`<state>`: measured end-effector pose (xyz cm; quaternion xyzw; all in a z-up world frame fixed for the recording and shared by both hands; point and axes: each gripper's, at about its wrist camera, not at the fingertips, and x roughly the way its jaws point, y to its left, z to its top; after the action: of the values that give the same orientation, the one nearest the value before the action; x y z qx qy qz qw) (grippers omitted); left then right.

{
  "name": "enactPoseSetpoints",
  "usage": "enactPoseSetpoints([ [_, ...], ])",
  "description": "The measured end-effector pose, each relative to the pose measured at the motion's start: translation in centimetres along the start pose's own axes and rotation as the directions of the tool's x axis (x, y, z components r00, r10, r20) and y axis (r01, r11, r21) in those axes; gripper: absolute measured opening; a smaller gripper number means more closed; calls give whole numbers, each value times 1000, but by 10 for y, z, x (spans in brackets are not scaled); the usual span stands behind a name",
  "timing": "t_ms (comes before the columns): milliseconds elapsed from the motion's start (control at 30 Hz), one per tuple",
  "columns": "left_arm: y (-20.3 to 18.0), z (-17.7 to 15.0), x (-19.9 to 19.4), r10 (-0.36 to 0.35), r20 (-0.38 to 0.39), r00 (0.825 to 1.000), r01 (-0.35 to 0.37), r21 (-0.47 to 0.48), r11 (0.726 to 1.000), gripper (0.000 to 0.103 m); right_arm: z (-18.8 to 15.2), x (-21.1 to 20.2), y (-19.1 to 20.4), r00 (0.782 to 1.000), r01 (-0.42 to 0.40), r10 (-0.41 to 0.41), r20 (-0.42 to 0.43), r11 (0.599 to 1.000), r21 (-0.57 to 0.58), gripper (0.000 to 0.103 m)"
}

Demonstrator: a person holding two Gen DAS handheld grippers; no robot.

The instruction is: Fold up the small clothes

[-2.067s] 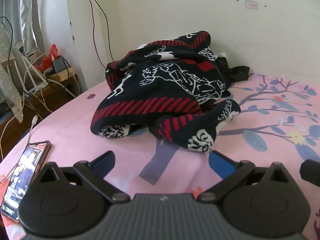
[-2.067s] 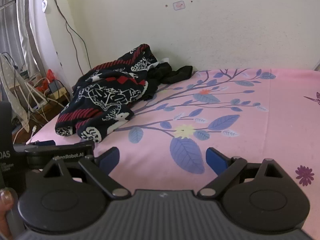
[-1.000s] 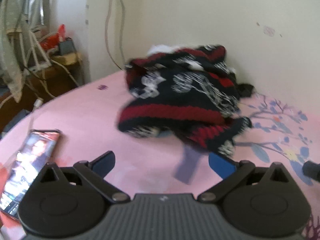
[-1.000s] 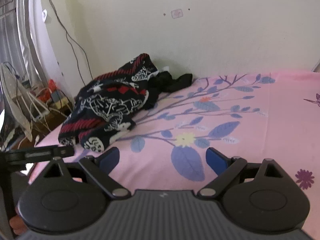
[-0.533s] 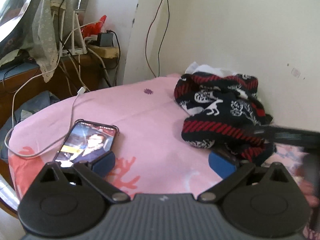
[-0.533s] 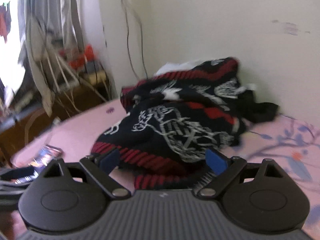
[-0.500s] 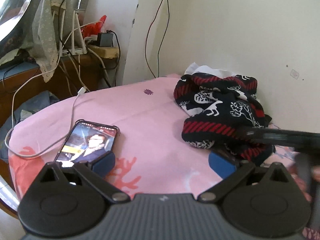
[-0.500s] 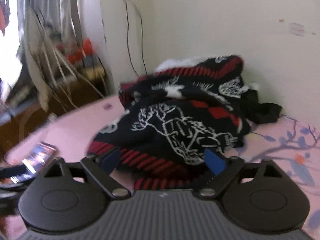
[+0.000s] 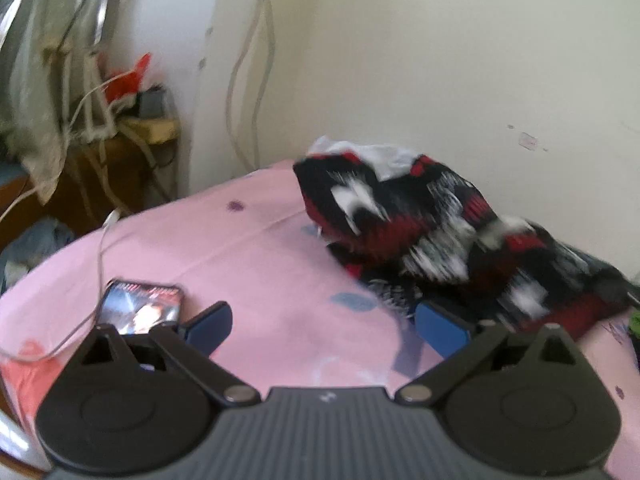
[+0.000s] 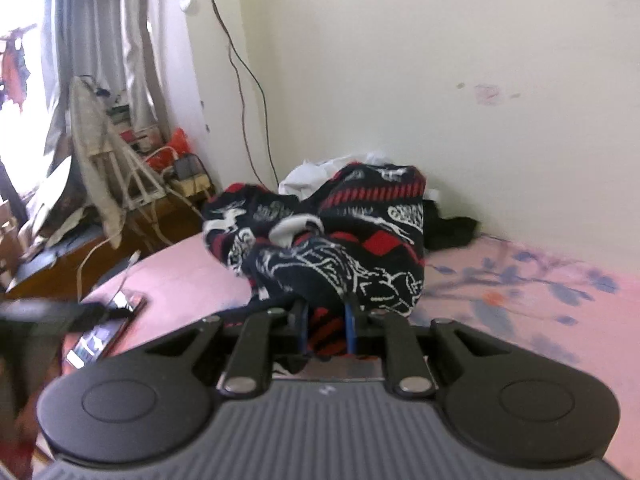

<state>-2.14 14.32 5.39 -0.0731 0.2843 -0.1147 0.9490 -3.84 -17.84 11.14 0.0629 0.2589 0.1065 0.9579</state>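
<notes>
Bed (image 9: 256,240), pink sheet, runs from under both my claws to the wall. Sweater (image 10: 336,248), black-red-white knit, heaped at the bed's far side near the wall; from my right claw (image 10: 326,330) it lies dead ahead at 12 o'clock, and the jaws are pinched on its near hem. From my left claw (image 9: 320,326) the heap sits at 1 to 2 o'clock, long axis trailing toward 3; jaws wide, holding nothing, right pad just beside the hem. Right is nearer. Phone (image 9: 138,308) at 10 o'clock.
</notes>
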Motion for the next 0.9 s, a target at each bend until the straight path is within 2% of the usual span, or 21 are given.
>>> enactPoseSetpoints([
  [133,-37,-3,10,-31,-29,999,34,89,995,102,-47,-69,-17,1000,6,-5,-28,999,34,9],
  [233,-69,-7,20,-74,-65,995,82,140,987,103,-92,-96,-28,997,-8,14,-80,997,74,12],
  [300,-90,-8,27,-86,-78,993,99,183,978,103,-115,-109,-40,995,-44,57,-83,987,152,25],
  [333,-100,-9,31,-91,-83,992,106,208,972,103,-122,-115,-44,998,-31,42,-57,982,188,43],
  [367,-111,-10,37,-93,-88,992,111,238,965,103,-128,-122,-49,1000,-1,4,-12,977,214,67],
  [400,-119,-12,42,-84,-93,992,105,261,960,103,-132,-129,-54,998,33,-44,44,971,235,72],
  [500,-137,-21,62,-6,-95,995,37,319,947,103,-134,-135,-68,988,72,-108,115,956,284,73],
  [567,-135,-24,75,31,-117,993,7,312,950,103,-135,-129,-78,982,87,-136,133,941,326,75],
  [700,-123,-30,90,38,-169,985,5,248,969,103,-135,-105,-95,979,90,-154,135,917,389,77],
  [767,-123,-34,91,46,-168,985,-2,252,968,103,-138,-96,-100,980,73,-143,141,907,414,83],
  [900,-122,-37,93,50,-169,984,-6,256,967,103,-144,-65,-99,983,85,-145,116,906,414,83],
])
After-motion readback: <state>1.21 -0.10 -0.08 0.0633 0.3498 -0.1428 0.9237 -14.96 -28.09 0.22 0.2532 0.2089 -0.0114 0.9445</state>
